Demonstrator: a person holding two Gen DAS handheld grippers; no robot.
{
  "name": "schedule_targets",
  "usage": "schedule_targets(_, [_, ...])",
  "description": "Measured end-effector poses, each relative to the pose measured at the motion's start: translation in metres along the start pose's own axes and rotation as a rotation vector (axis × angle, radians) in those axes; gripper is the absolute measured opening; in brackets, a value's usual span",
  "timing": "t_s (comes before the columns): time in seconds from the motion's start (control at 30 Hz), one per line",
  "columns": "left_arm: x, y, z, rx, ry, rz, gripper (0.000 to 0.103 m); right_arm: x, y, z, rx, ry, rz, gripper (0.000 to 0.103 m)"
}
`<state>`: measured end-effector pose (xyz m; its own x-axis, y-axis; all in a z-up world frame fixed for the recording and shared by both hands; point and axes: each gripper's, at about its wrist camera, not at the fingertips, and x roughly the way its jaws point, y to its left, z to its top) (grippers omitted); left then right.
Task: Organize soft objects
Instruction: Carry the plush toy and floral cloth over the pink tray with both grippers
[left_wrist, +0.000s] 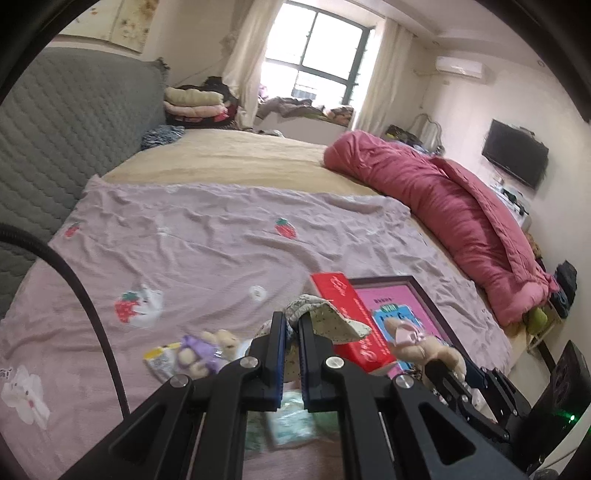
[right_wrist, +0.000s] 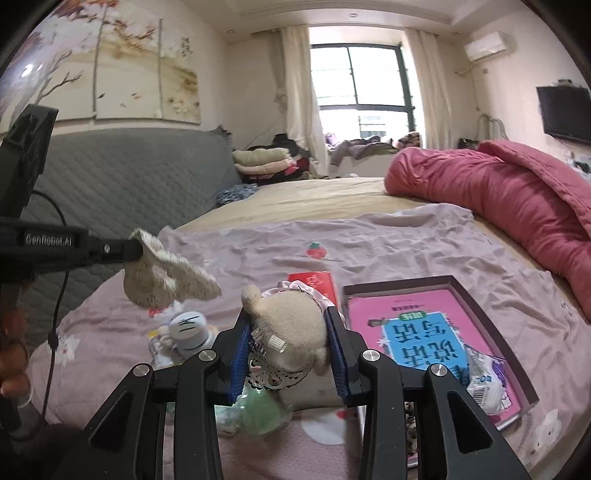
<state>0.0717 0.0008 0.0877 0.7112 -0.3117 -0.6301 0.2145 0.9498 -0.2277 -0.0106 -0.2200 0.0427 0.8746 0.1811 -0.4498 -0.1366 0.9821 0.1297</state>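
Right-wrist view puts my right gripper (right_wrist: 290, 341) at bottom centre, its blue-padded fingers clamped on a beige plush bunny (right_wrist: 286, 328) with a pink frill and a silvery lace trim. At centre right a shallow dark-rimmed box (right_wrist: 491, 317) lies open on the pink sheet (right_wrist: 388, 243); inside it sits a pink board with a blue panel of large Chinese characters, upside down to me, and a crinkled plastic packet (right_wrist: 484, 380) with a barcode rests on its lower right corner. A red box (right_wrist: 317, 282) with white script I cannot read lies just left of it.

At middle left my left gripper (right_wrist: 135, 251) reaches in, and its arm reads "GenRobot.AI". Its jaws are pinched on a speckled cloth toy (right_wrist: 166, 273) that hangs above the sheet. Below that cloth toy, a grey-and-white cat plush (right_wrist: 190, 328) sits on the sheet.

Left-wrist view shows the same left gripper (left_wrist: 291, 332) at bottom centre, closed on the speckled cloth toy (left_wrist: 332, 317). At lower left a small purple-dressed bear (left_wrist: 195, 354) lies on a yellow-and-white packet (left_wrist: 160, 360). Strawberry prints dot the sheet.
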Motion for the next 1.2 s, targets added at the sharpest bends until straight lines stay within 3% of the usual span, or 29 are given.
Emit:
schedule_targets(0.43, [0.034,-0.064,-0.011,0.070,0.056,-0.075,0.007,-0.002,-0.045,-0.002,0.065,-0.028,-0.093,0.038])
schedule_targets(0.83, [0.067,-0.136,-0.012,0.152,0.082,-0.151,0.007,-0.011,-0.105,-0.009,0.098,-0.048,-0.249,0.038])
schedule_targets(1.2, [0.113,-0.185,-0.027,0.217,0.144,-0.143,0.007,-0.012,-0.144,-0.023,0.099,-0.031,-0.326,0.038])
